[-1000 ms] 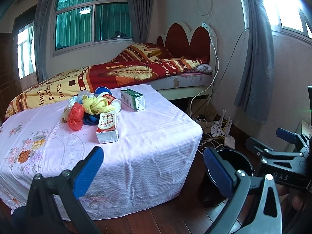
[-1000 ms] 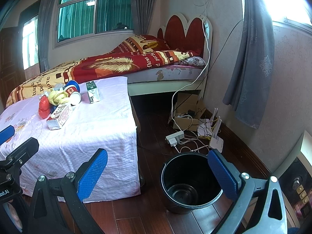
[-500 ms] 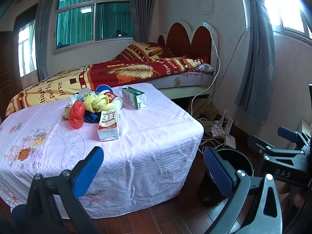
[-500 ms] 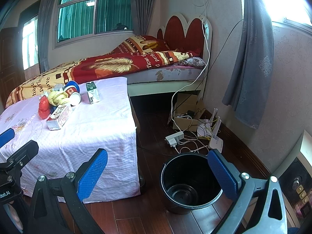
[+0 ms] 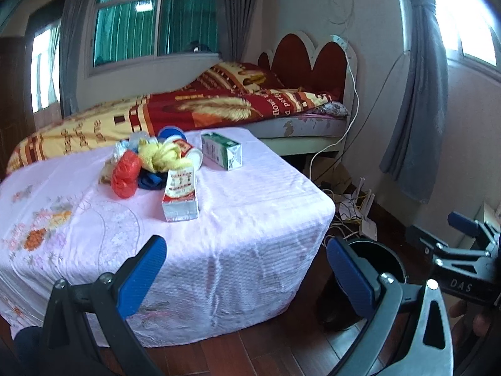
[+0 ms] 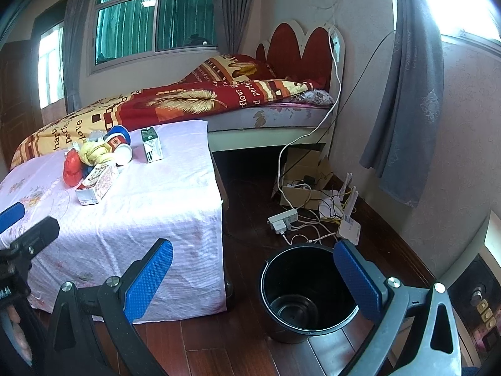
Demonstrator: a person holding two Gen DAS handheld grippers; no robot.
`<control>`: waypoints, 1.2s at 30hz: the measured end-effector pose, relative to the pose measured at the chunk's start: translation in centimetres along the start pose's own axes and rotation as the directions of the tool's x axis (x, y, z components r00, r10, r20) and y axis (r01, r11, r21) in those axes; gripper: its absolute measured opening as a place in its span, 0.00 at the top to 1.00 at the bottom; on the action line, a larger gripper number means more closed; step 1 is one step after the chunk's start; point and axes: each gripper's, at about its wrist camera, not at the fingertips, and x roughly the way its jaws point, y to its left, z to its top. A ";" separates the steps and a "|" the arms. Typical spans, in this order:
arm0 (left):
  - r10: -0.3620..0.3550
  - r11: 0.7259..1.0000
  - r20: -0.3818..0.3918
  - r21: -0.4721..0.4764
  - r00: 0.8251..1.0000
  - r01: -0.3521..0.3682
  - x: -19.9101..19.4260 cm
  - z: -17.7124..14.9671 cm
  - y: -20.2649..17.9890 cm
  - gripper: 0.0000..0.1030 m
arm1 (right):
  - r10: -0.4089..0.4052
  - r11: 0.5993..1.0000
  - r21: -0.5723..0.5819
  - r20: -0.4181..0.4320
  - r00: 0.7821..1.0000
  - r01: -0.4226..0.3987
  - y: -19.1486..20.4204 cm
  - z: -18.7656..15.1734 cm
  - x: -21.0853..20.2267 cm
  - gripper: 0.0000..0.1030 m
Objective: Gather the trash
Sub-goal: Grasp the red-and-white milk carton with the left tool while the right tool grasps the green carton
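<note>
Grippers first: the left gripper (image 5: 247, 269) and the right gripper (image 6: 253, 275) both hang with blue pads spread wide apart, nothing between them. Just beyond the right one, at about 5 o'clock from the table, a black bucket (image 6: 308, 291) stands on the wood floor, and I see nothing in it. The table (image 5: 219, 250) under its pink cloth sits ahead of the left gripper. On it, nearest, a red-and-white carton (image 5: 181, 195) lies on its side; behind it at 11 o'clock are a red bag (image 5: 125, 178), a yellow bag (image 5: 161, 155) and a cup (image 6: 122, 154), bunched and touching. A green carton (image 5: 222, 151) stands apart at 1 o'clock. Farther off are the bed (image 6: 188, 103) and a tangle of cables (image 6: 313, 216) by the wall.

I'd say collecting has not begun: this is the approach. Next the left gripper should reach forward, straddle the nearest carton and close on it, then carry it right to the bucket
</note>
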 end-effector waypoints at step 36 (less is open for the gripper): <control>0.038 0.982 -0.155 -0.178 0.987 -0.065 18.4 6.4 11.0 0.51 | 0.326 0.917 -0.181 -0.175 0.929 -0.356 15.4 12.5 24.9 0.21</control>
